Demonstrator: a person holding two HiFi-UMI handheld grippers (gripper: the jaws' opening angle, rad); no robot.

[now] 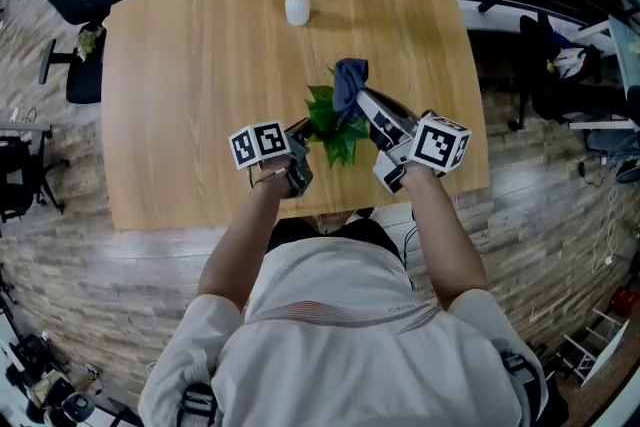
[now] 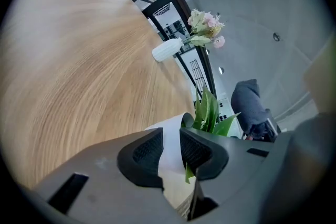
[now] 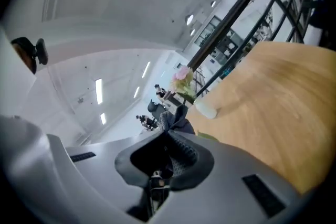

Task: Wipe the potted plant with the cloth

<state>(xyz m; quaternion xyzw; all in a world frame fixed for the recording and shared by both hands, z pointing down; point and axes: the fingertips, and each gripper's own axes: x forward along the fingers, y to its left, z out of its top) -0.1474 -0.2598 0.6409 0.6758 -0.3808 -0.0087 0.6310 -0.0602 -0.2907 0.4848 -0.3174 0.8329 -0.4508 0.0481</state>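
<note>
Head view: a person stands at the six o'clock edge of a wooden table (image 1: 190,65). A potted plant (image 1: 335,127) sits near that edge, slightly toward five o'clock of the table's middle. A small vase of pink flowers (image 1: 297,5) stands far off at twelve o'clock. The left gripper (image 1: 301,135) reaches the plant from nine o'clock. The right gripper (image 1: 360,98) comes in from four o'clock and holds a dark blue cloth (image 1: 349,77) over the leaves at the plant's twelve o'clock side. The pot itself is hidden under the leaves here.

Left gripper view: the jaws stand partly apart and are clamped on the white pot (image 2: 170,131), which fills the gap between the pads. Green leaves (image 2: 209,108) rise at one o'clock of the pot, and the cloth (image 2: 251,106) hangs at three o'clock of them. To wipe well, this grip should probably hold the pot firm so that it neither tips nor slides.

Right gripper view: the jaws are closed on a bunched fold of the cloth (image 3: 176,117), which sticks out at twelve o'clock of the pads. A sliver of green leaf (image 3: 208,137) shows at three o'clock. The wipe likely wants light strokes from stem to tip, so that no leaf tears. Whether the cloth touches a leaf cannot be told; the jaws block that spot.
</note>
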